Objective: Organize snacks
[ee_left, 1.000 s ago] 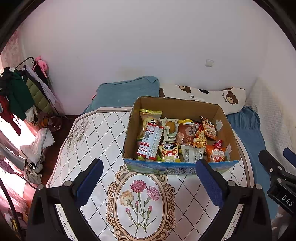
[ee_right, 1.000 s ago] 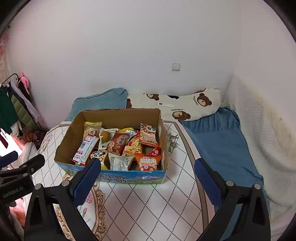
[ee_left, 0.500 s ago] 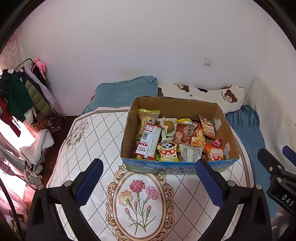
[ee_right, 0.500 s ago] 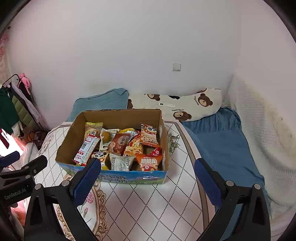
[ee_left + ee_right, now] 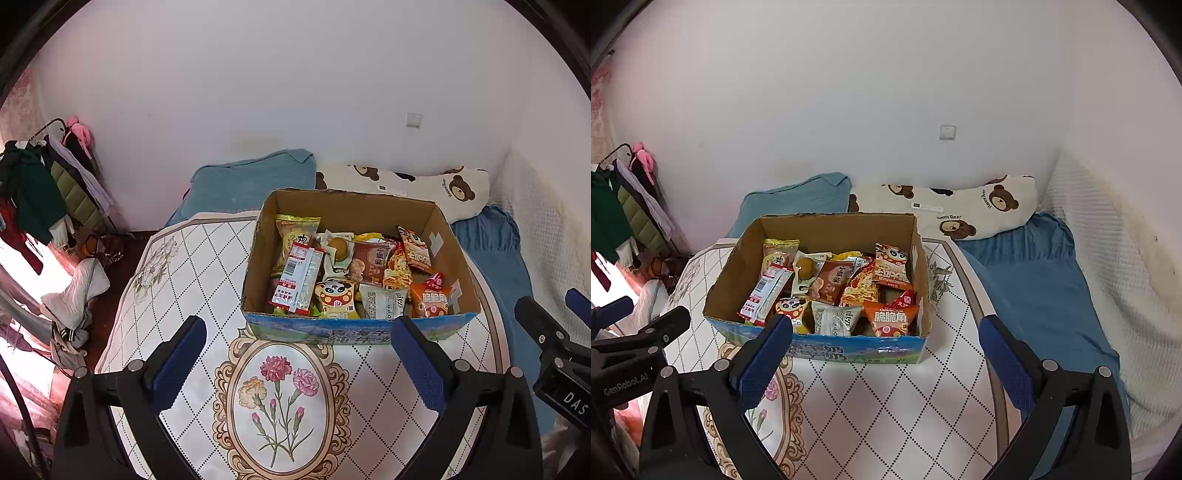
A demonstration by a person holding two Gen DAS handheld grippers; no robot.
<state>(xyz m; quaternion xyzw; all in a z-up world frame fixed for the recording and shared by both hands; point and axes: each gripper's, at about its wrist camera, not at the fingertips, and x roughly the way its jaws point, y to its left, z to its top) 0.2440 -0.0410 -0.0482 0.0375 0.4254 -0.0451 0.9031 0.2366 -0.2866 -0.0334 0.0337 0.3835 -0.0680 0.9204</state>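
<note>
An open cardboard box (image 5: 354, 206) stands on the round table (image 5: 192, 280); it also shows in the right wrist view (image 5: 738, 269). It holds several snack packs, among them a red-and-white stick pack (image 5: 297, 278), a panda pack (image 5: 337, 298) and an orange pack (image 5: 430, 300) (image 5: 891, 317). My left gripper (image 5: 297, 360) is open and empty, above the table in front of the box. My right gripper (image 5: 881, 360) is open and empty, in front of the box's right half. Each gripper shows at the edge of the other's view.
The table has a white diamond-patterned cloth with a flower medallion (image 5: 280, 402). Behind it lie a blue cushion (image 5: 251, 181) and a bear-print pillow (image 5: 424, 188). A blue blanket (image 5: 1034, 280) is at the right. A clothes rack (image 5: 40, 192) stands at the left.
Both grippers have drifted slightly; the box sits a little further left in the left view and a little higher in the right view. Both stay open and empty.
</note>
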